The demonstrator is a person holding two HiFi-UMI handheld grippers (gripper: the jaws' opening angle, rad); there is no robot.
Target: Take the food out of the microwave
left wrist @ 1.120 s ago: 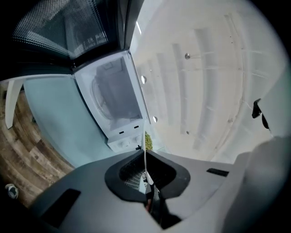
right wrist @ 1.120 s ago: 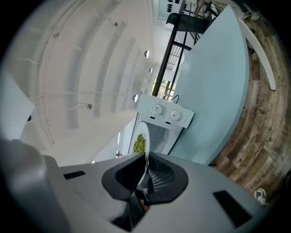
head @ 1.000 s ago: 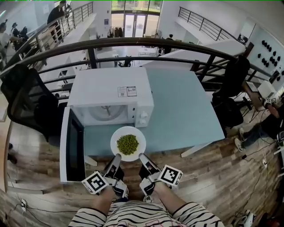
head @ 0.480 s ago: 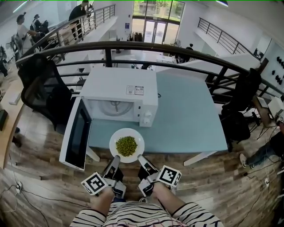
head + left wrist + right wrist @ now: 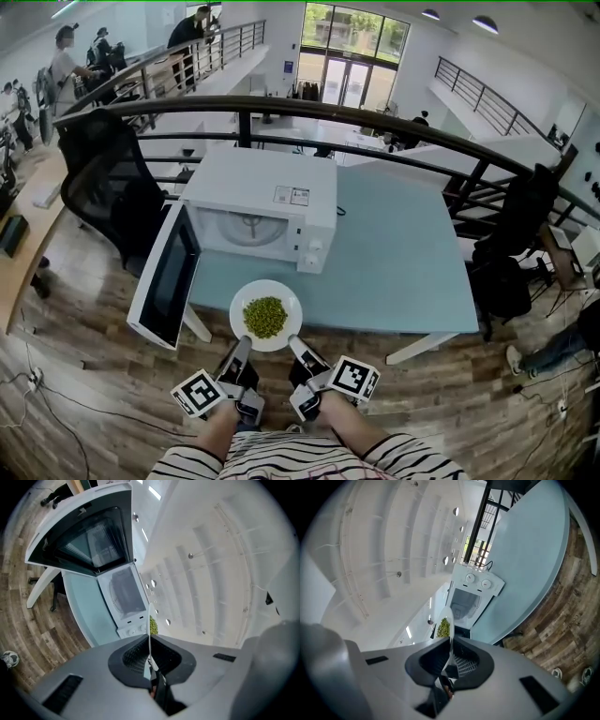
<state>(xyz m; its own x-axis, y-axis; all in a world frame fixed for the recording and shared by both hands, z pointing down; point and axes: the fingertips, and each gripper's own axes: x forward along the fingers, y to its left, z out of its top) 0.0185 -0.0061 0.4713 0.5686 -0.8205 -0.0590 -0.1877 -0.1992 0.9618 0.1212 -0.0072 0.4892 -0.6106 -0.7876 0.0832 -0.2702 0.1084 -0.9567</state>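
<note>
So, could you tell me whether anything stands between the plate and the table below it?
Nothing visible does. Left tongs and right tongs hold the plate outside the microwave, above the table's near edge; the door hangs open to the left.

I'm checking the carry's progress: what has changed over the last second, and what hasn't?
The left gripper and right gripper drew the plate of peas slightly away from the microwave, toward the person. Nothing released: both stay shut on the plate's near rim. The microwave's door stays open.

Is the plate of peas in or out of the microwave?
Out: the plate of peas is in front of the microwave, over the near edge of the table.
</note>
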